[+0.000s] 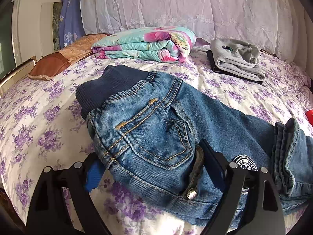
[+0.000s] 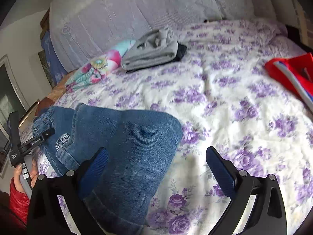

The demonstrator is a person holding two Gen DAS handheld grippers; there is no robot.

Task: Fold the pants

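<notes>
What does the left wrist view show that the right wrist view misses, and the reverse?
Only the left wrist view shows the jeans' ribbed waistband, back pocket and snap tab, plus the brown pillow at the bed's edge. Only the right wrist view shows the red garment, the hand holding the left gripper's handle, and the whole pant leg spread across the bedspread. Both show the jeans with their round patch, the floral quilt, the folded grey clothes, and open jaws.

jeans (image 1: 156,129): 1 | quilt (image 1: 144,44): 1 | grey garment (image 1: 236,60): 1 | pillow (image 1: 58,58): 1
</notes>
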